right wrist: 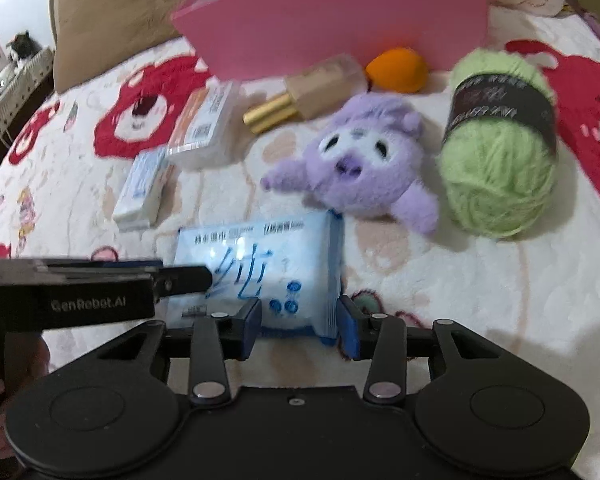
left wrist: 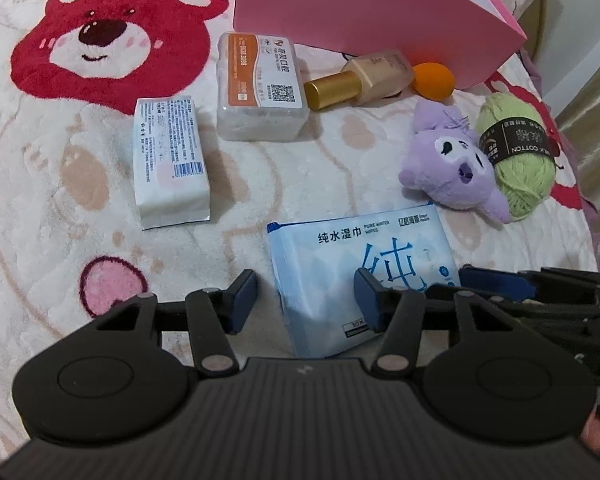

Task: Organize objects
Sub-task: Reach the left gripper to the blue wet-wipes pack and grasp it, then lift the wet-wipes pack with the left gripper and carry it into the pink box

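Note:
A blue wet-wipes pack (left wrist: 364, 276) lies on the bear-print blanket (left wrist: 60, 208). My left gripper (left wrist: 306, 300) is open, its right finger over the pack's near end. My right gripper (right wrist: 300, 324) has its blue pads on either side of the pack's (right wrist: 260, 272) near right corner, closed around it. The left gripper's body shows at the left of the right wrist view (right wrist: 96, 292). Behind lie a purple plush (right wrist: 360, 160), a green yarn ball (right wrist: 500, 160), a gold-capped foundation bottle (left wrist: 360, 80), an orange sponge (left wrist: 434, 80) and two tissue packs (left wrist: 170, 162) (left wrist: 260, 88).
An open pink box (left wrist: 360, 8) stands at the back of the bed, right behind the bottle and sponge. The bed's right edge and a wall lie past the yarn (left wrist: 516, 152). A brown pillow (right wrist: 112, 16) lies at the back left.

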### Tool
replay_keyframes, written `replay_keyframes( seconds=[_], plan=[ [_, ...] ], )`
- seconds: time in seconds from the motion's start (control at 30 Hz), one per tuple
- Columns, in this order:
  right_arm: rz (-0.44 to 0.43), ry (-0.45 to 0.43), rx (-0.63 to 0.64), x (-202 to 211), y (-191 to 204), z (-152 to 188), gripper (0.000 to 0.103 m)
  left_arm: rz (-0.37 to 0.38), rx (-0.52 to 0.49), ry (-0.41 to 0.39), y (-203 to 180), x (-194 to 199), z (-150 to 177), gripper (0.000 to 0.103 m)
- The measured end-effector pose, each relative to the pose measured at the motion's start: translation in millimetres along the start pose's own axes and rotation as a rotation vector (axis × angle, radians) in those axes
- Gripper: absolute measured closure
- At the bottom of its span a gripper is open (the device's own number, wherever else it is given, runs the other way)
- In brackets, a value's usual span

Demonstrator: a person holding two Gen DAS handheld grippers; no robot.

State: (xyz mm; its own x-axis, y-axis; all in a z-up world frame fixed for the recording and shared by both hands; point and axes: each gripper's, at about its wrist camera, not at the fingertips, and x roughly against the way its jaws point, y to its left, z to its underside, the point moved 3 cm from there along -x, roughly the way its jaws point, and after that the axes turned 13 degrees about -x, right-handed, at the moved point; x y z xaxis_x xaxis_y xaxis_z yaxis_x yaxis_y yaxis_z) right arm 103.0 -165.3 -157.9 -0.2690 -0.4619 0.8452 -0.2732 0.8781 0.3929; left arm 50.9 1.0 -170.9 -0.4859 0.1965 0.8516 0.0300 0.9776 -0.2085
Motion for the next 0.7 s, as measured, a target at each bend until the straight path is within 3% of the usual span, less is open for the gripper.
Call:
replay_keyframes(
  seconds=[0.13, 0.23, 0.33, 0.7],
  plan=[
    [-0.001, 0.02, 0.047, -8, 5, 5, 0.061, 0.017, -0.028, 0.006, -3, 2, -2, 0.065],
    [0.018, 0.014, 0.067, -11, 7, 8, 0.062, 0.095, -0.004, 0.009, -6, 2, -1, 0.067],
    [0.021, 0.008, 0.058, -11, 6, 9, 0.063, 0.056, -0.038, 0.005, -13, 1, 0, 0.067],
    [-0.004, -0.056, 0.11, 31, 18, 9, 0.059, 0.086, -0.097, -0.026, -25, 44, -16, 0.067]
  ],
)
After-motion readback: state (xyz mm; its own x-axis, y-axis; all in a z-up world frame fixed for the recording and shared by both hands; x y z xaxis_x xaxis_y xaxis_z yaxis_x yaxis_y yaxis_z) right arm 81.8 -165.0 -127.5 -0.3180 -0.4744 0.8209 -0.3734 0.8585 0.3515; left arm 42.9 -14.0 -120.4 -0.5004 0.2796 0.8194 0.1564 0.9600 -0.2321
